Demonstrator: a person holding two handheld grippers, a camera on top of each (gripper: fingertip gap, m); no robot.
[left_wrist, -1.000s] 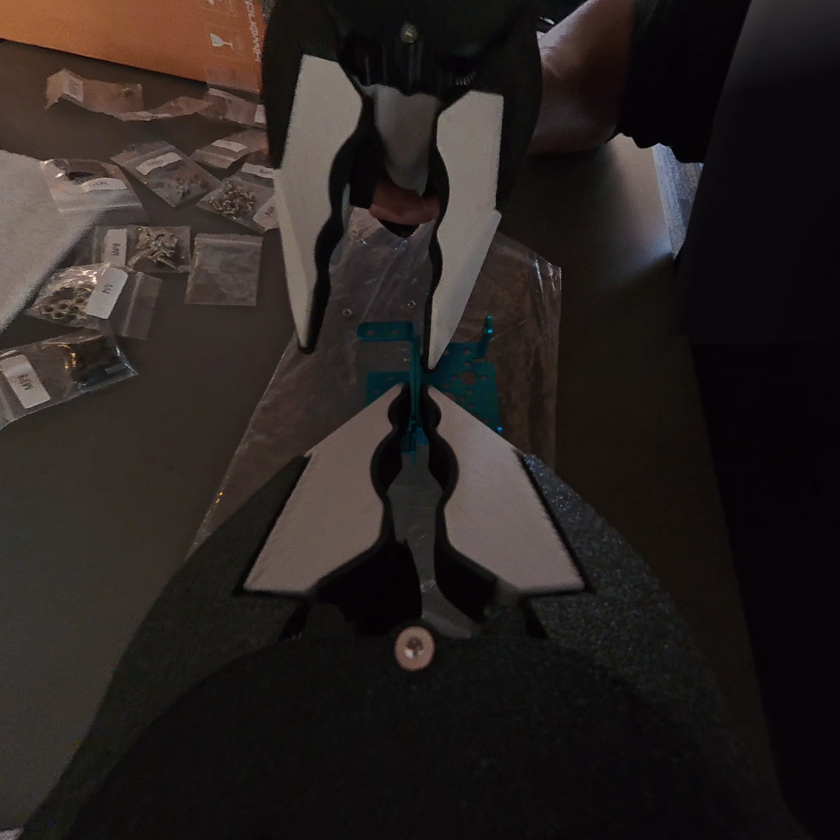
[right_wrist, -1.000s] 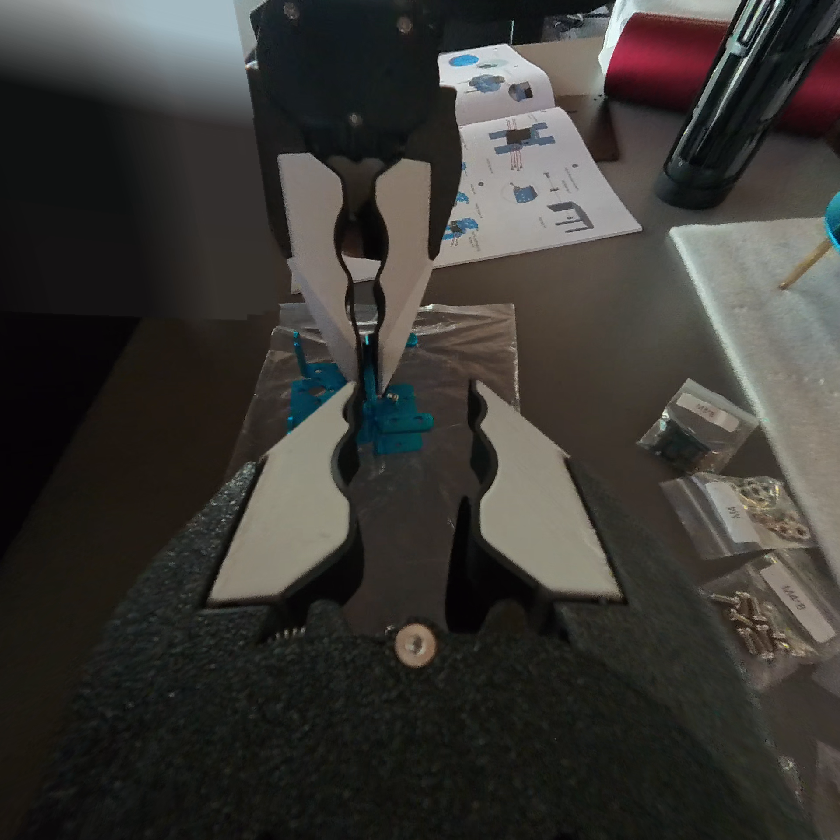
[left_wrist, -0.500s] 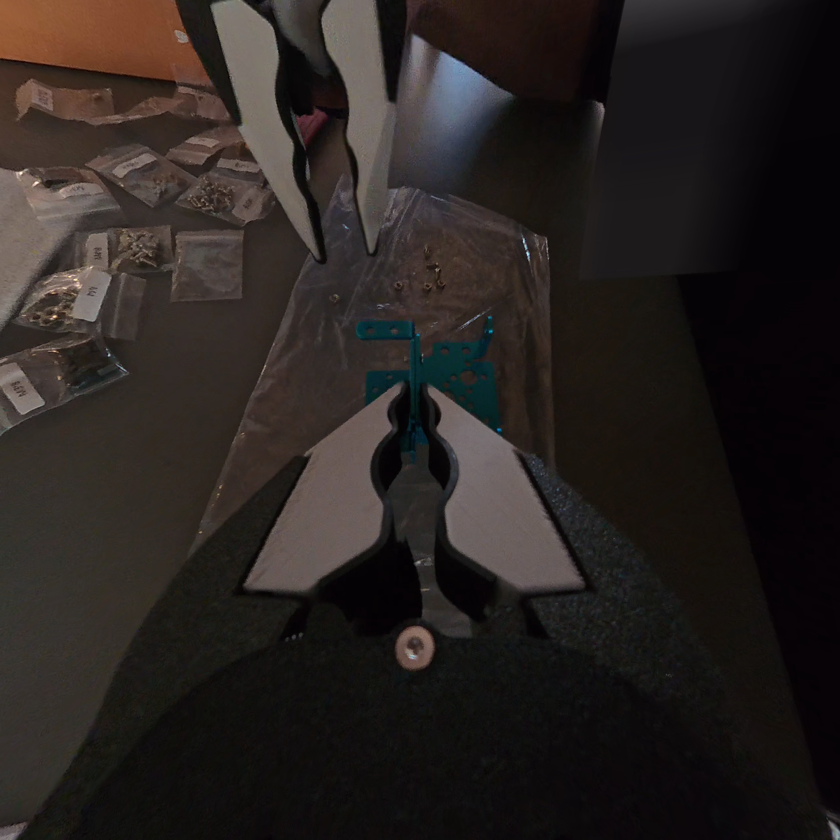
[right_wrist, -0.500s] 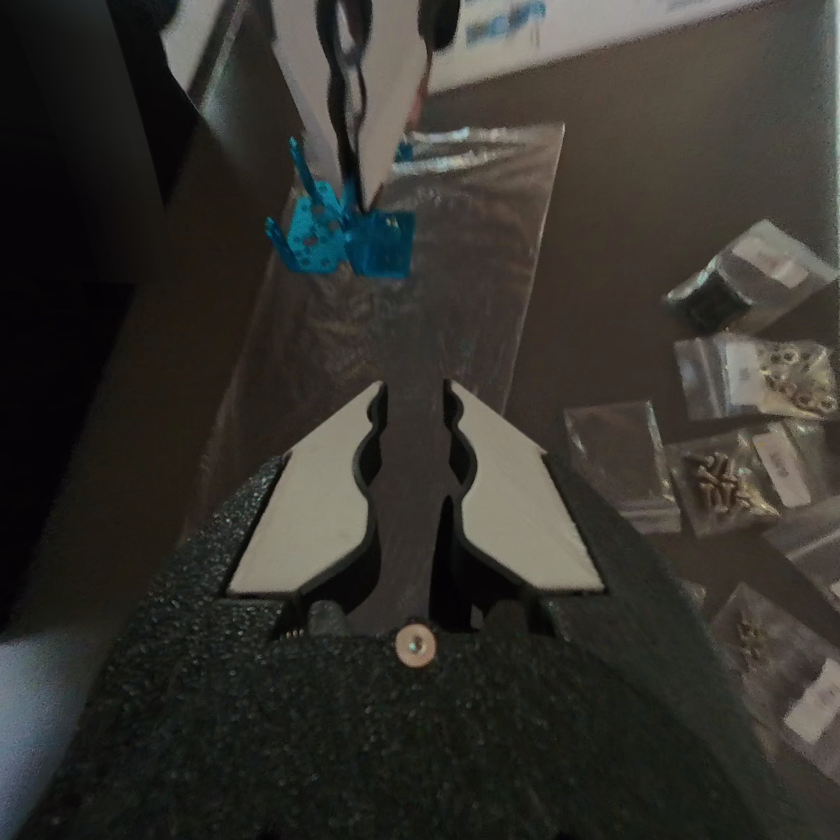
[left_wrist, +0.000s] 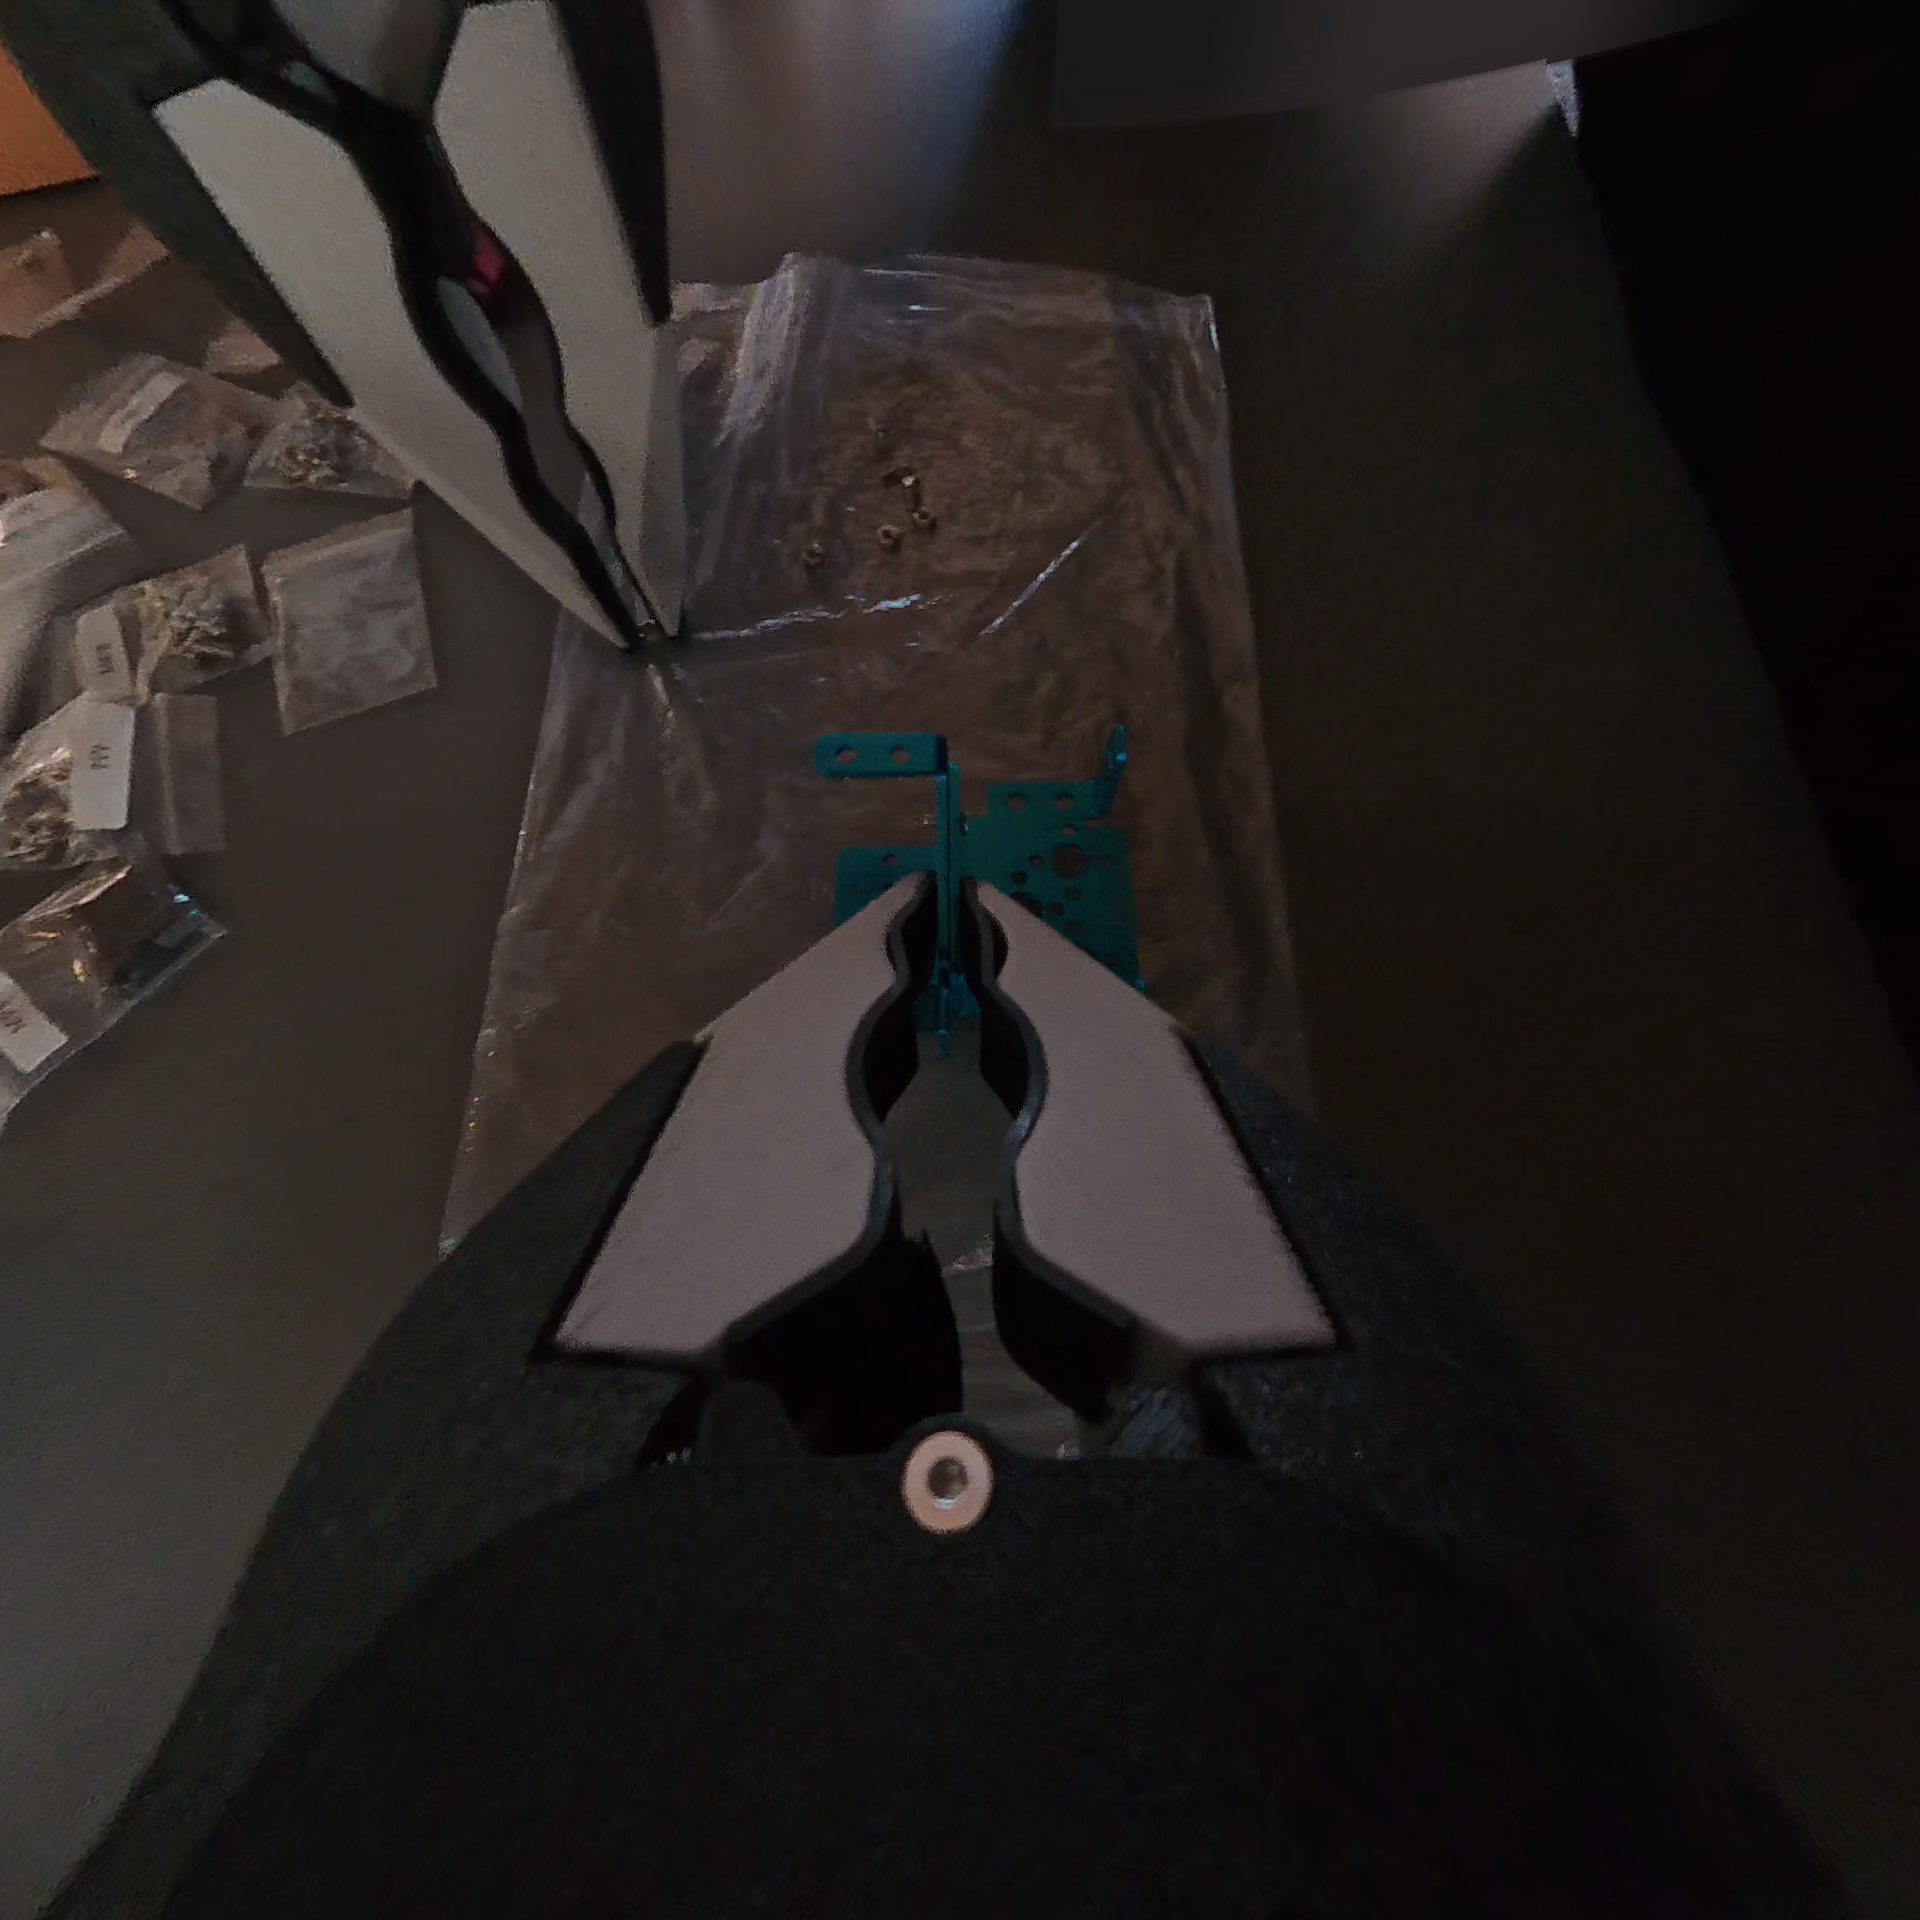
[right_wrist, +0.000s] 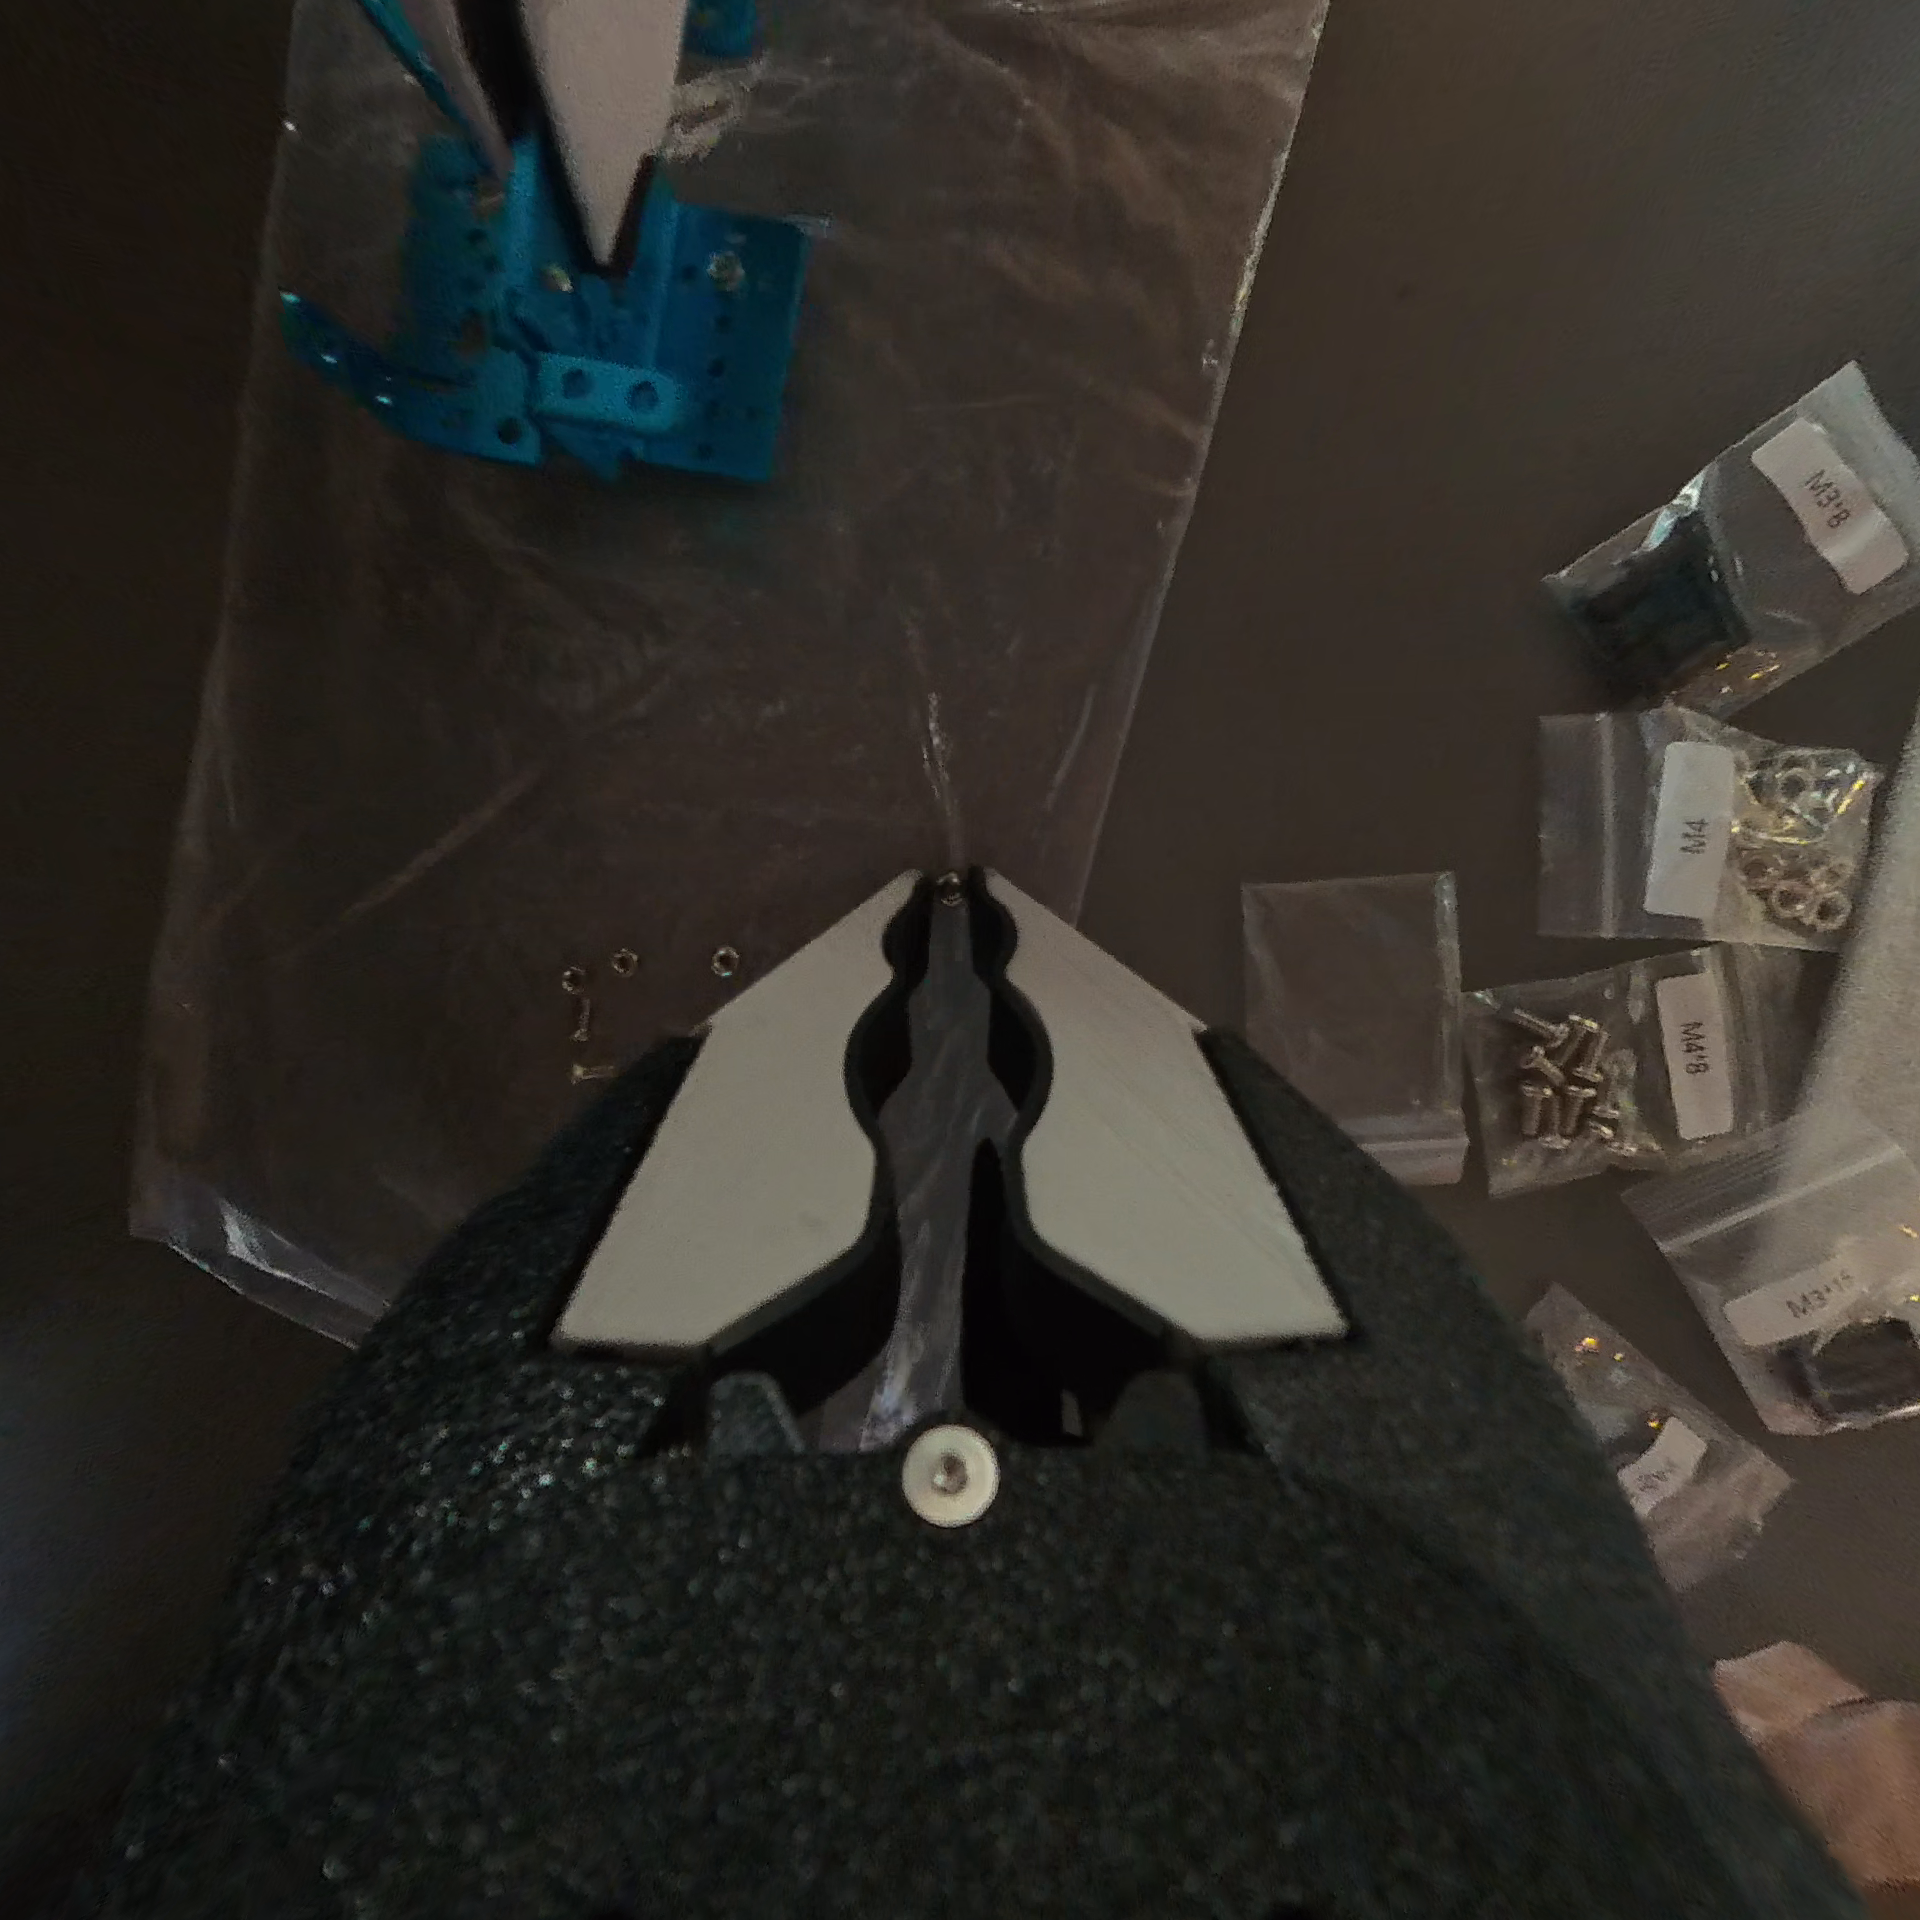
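The left gripper (left_wrist: 948, 883) has its jaws clamped on an upright flange of the blue perforated metal bracket assembly (left_wrist: 1049, 862). The assembly consists of flat anodised plates with rows of round holes, joined at right angles; two screw heads show on its face in the right wrist view. It stands on a clear plastic sheet (right_wrist: 644, 665) spread flat on the dark counter (right_wrist: 1455, 312).

The right gripper (right_wrist: 948, 883) has its jaws closed together on a small silver screw (right_wrist: 948, 886) at the tips, directly over the near part of the sheet. In the left wrist view its tips meet at the sheet's left edge.

Loose hardware lies on the sheet just left of the right gripper: three small hex nuts (right_wrist: 623, 961) in a row, and two small screws (right_wrist: 582, 1023) nearer the camera.

Beside the sheet on the right lie small clear zip bags (right_wrist: 1558, 1070) with white labels. At least six are visible. One holds screws, one washers or rings, two hold black parts, and one appears empty.
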